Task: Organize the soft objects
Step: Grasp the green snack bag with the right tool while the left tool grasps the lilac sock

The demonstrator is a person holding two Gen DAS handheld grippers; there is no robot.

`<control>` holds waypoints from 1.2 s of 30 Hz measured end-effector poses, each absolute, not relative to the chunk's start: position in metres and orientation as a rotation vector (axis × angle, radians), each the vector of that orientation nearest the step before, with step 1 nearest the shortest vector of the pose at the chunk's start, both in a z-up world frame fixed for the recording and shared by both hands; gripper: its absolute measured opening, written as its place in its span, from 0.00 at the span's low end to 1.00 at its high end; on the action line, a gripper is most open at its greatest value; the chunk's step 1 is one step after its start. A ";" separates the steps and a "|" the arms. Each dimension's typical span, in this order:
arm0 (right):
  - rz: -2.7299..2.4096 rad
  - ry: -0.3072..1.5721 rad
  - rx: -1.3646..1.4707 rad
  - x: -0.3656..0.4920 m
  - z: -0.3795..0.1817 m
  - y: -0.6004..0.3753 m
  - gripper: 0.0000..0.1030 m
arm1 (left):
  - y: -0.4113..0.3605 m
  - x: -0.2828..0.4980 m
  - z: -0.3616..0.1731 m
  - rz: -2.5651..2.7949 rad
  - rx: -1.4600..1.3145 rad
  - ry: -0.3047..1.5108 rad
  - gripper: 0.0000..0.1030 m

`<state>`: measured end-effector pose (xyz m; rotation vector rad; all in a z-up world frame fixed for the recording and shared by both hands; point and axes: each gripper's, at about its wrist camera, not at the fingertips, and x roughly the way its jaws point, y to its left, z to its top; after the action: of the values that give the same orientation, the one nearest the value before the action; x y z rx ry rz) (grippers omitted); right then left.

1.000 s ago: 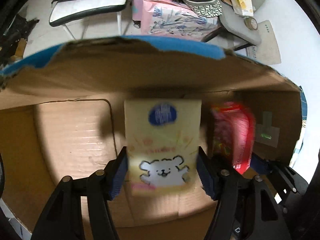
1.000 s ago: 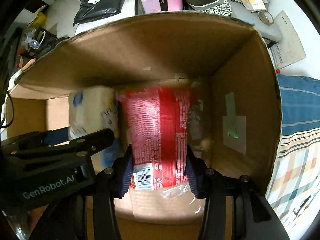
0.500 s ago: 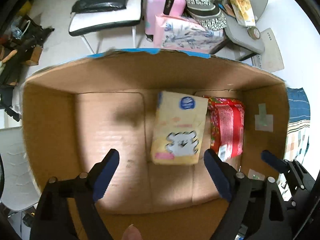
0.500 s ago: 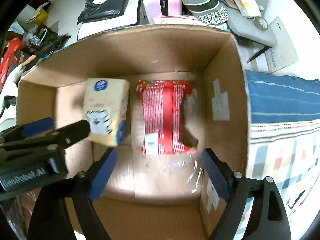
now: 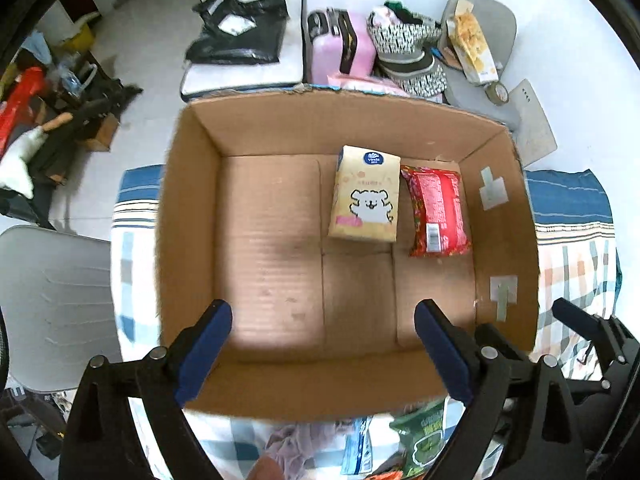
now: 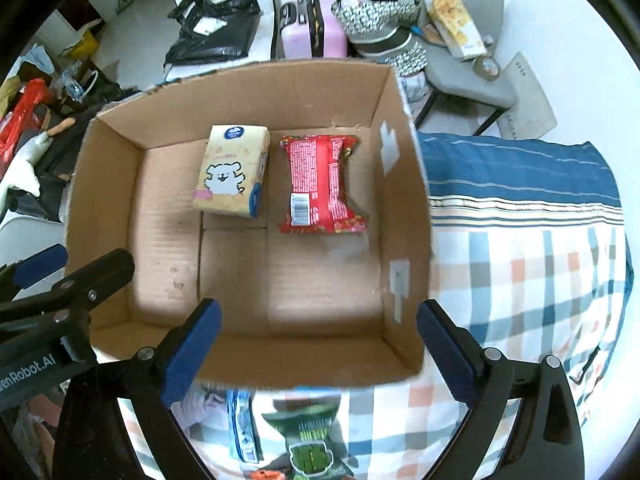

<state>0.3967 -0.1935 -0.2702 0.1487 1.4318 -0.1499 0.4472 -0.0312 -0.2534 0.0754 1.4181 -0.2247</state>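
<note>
An open cardboard box [image 5: 192,208] [image 6: 404,216] stands on a checked bedspread. On its floor lie a yellow tissue pack with a white bear [image 5: 366,200] [image 6: 232,176] and, to its right, a red snack packet [image 5: 436,210] [image 6: 320,184]. My left gripper [image 5: 322,348] hangs open above the box's near wall, holding nothing. My right gripper [image 6: 318,348] is also open and empty over the near wall, to the right of the left one. A green snack bag [image 5: 424,436] [image 6: 310,444] and a blue-white packet [image 5: 356,448] [image 6: 242,424] lie on the bed in front of the box.
The checked bedspread [image 6: 528,264] spreads to the right of the box. Behind the box stand a pink suitcase [image 5: 340,48], a white chair with a black bag [image 5: 240,32] and a grey chair with clutter [image 5: 476,48]. Another grey chair [image 5: 52,304] is at left.
Both grippers let go of their packs and opened, then rose and pulled back out of the box. The tissue pack and red packet now lie side by side on the box floor.
</note>
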 end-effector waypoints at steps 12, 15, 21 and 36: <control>-0.121 1.304 0.133 0.334 -0.193 -0.183 0.97 | -0.011 0.378 -0.181 -0.189 0.077 1.258 0.91; -0.092 1.300 0.157 0.316 -0.183 -0.182 0.97 | -0.007 0.364 -0.169 -0.189 0.070 1.234 0.91; -0.057 1.425 0.193 0.272 -0.224 -0.188 0.97 | 0.009 0.327 -0.176 -0.145 0.102 1.235 0.91; -0.021 1.756 0.338 0.223 -0.412 -0.186 0.58 | 0.026 0.264 -0.322 -0.048 0.209 1.518 0.91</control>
<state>0.2231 -0.1860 -0.4118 0.3384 1.7565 -0.0211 0.2638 0.0262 -0.3222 0.2091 1.5179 -0.0475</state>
